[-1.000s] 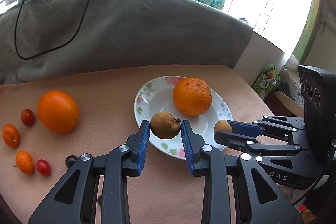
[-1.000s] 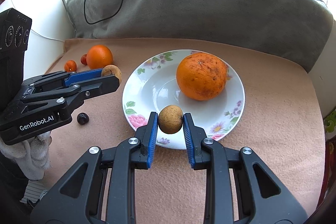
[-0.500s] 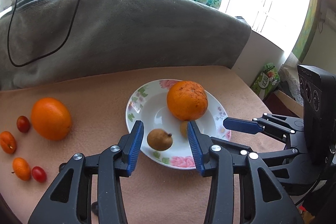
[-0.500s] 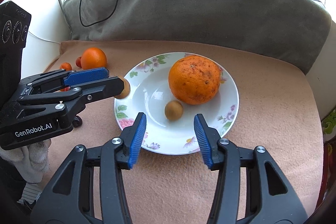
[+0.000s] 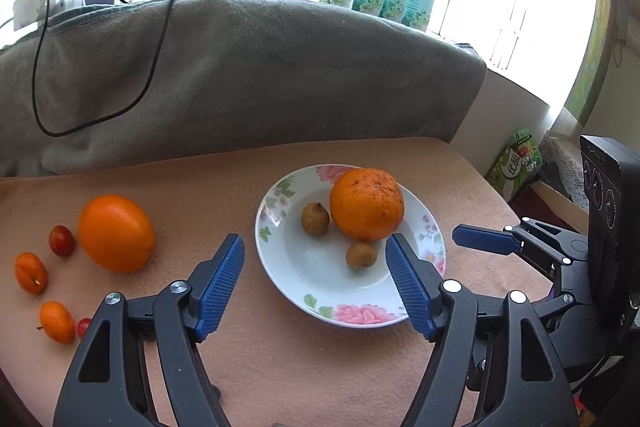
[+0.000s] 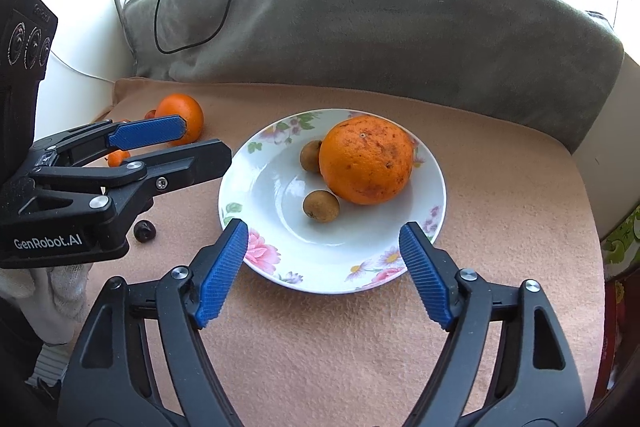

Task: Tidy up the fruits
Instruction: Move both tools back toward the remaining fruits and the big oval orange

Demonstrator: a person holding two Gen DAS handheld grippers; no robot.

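Left wrist view: the left gripper (image 5: pixel 314 263) hangs with its jaws spread wide and nothing between them, just short of a white plate (image 5: pixel 298 271) with pink flowers and green leaves painted round its rim. In the plate sit 3 fruits: a big orange (image 5: pixel 366 203) with a dull, brown-speckled skin toward the far right, and 2 small brown fruits, one (image 5: pixel 315 218) touching the orange's left side with a little dark stub on top, the other (image 5: pixel 361 255) just in front of the orange, close to the right blue pad. Left of the gripper, on the peach cloth (image 5: pixel 280 359), lie a smooth bright orange (image 5: pixel 116 233), 2 small oval orange fruits (image 5: pixel 30 273) (image 5: pixel 57 321) and 2 small red ones (image 5: pixel 61 240) (image 5: pixel 83 327). The right gripper (image 6: pixel 322 271) is likewise wide open and empty, its blue pads straddling the near rim of the plate without touching it; in its view a small dark fruit (image 6: pixel 143 230) lies on the cloth to its left, below the left gripper's body. A grey blanket (image 5: pixel 256 75) with a black cable (image 5: pixel 40 67) draped on it rises beyond the cloth.
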